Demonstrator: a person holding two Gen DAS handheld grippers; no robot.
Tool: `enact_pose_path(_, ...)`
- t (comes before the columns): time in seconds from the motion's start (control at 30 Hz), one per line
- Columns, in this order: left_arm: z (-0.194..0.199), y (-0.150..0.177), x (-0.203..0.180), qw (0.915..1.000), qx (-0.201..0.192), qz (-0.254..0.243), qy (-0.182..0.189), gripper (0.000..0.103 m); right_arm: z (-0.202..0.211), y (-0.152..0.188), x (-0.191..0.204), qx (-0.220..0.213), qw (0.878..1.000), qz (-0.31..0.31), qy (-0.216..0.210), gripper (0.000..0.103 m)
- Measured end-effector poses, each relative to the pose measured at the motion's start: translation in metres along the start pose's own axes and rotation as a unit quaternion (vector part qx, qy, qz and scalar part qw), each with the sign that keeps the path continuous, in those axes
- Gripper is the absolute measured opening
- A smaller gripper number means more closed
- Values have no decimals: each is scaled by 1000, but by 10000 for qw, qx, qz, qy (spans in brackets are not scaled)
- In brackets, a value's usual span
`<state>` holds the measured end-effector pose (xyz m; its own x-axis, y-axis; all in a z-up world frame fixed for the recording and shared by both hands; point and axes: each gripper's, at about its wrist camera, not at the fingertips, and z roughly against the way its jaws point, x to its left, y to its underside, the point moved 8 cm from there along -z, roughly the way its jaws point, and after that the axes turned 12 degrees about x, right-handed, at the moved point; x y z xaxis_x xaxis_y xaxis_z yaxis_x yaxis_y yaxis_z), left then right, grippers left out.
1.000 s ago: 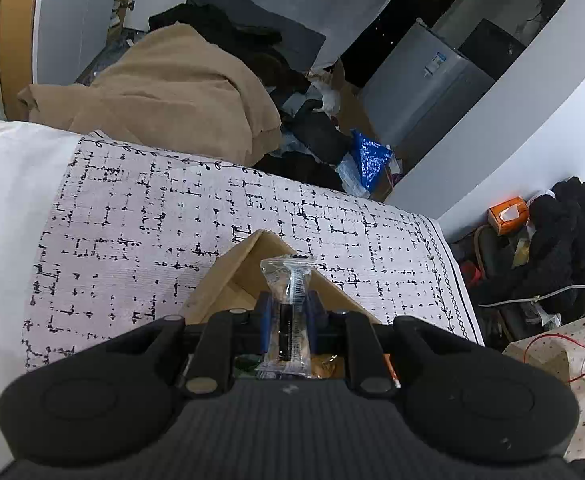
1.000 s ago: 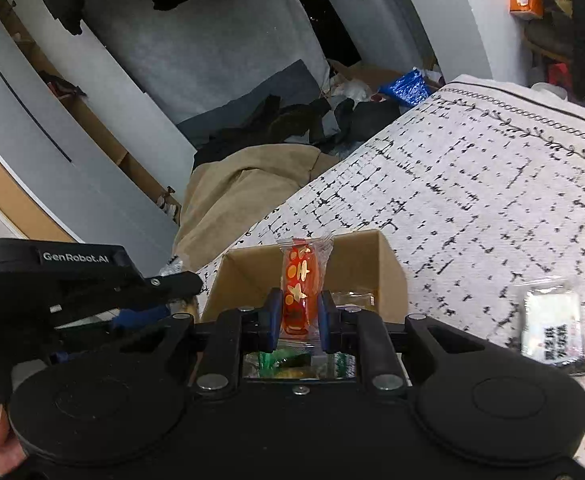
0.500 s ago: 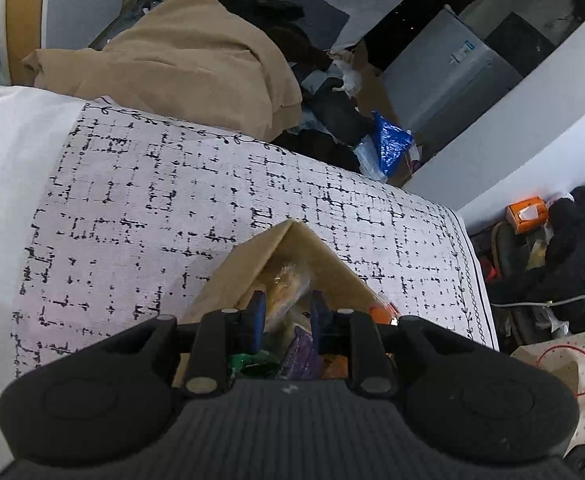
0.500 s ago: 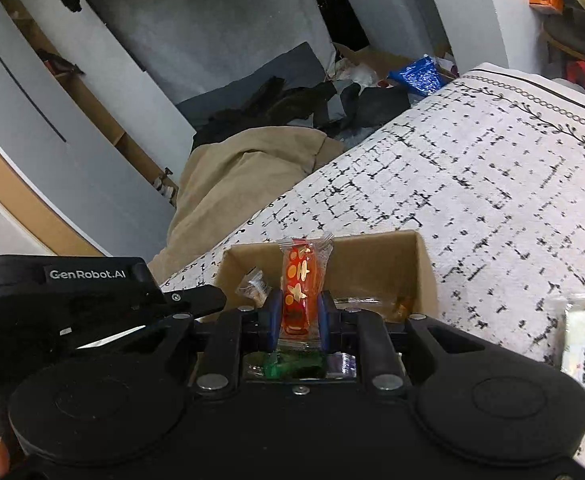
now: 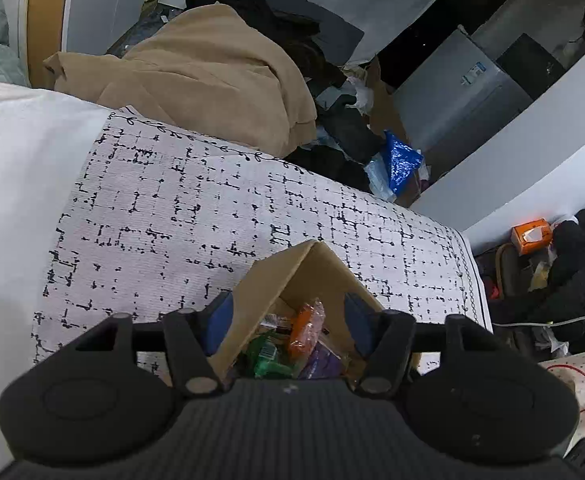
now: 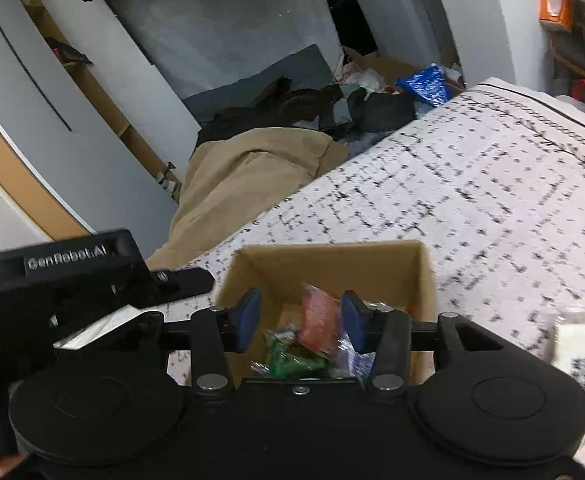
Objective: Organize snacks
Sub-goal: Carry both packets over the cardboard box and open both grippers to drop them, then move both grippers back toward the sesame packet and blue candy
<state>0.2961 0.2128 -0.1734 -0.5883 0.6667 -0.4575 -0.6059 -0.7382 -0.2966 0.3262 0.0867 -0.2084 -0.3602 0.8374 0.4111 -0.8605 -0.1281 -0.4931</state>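
An open cardboard box (image 5: 292, 272) stands on the black-and-white patterned cloth (image 5: 172, 216). Inside lie several wrapped snacks, among them an orange packet (image 5: 304, 324) and a green one (image 5: 266, 356). My left gripper (image 5: 288, 320) hangs over the box, its jaws opening and nothing between them. My right gripper (image 6: 301, 320) is over the same box (image 6: 332, 268) with its jaws opening. A red packet (image 6: 318, 322) sits loose between them and tips into the box, clear of the left pad. A white packet (image 6: 580, 344) lies on the cloth right of the box.
The left gripper's housing (image 6: 72, 276) sits close beside the box's left side. Past the cloth's far edge lie a tan blanket (image 5: 212, 76), dark clothes and a blue bag (image 5: 400, 160). White bedding (image 5: 12, 180) borders the cloth on the left.
The left gripper let go of its clear dark packet, which dropped into the box, and its jaws spread wide. The right gripper's jaws parted from the red packet, which now slumps toward the box.
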Motion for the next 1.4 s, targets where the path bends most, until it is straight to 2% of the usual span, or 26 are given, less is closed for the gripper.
enact_pose_path(0.13, 3, 3, -6, 9999, -8, -126, -10, 70, 14, 6, -15, -48, 9998, -85, 178, 48)
enact_pose_path(0.23, 5, 6, -7, 9998, -32, -177, -58, 81, 24, 10, -24, -86, 9995, -140, 278, 51)
enact_pose_path(0.4, 7, 14, -18, 9992, 14, -401, -43, 85, 40, 16, -38, -152, 9987, -201, 438, 58)
enact_pose_path(0.6, 8, 25, -32, 9975, 80, -702, -50, 95, 61, 21, -56, -269, 9974, -306, 587, 64)
enact_pose_path(1.2, 4, 68, -86, 9871, 179, -1591, 52, 96, 108, 36, -122, -645, 9905, -644, 1028, 83)
enact_pose_path(1.4, -2, 85, -103, 9825, 203, -1849, 132, 96, 118, 43, -152, -740, 9873, -835, 1132, 85)
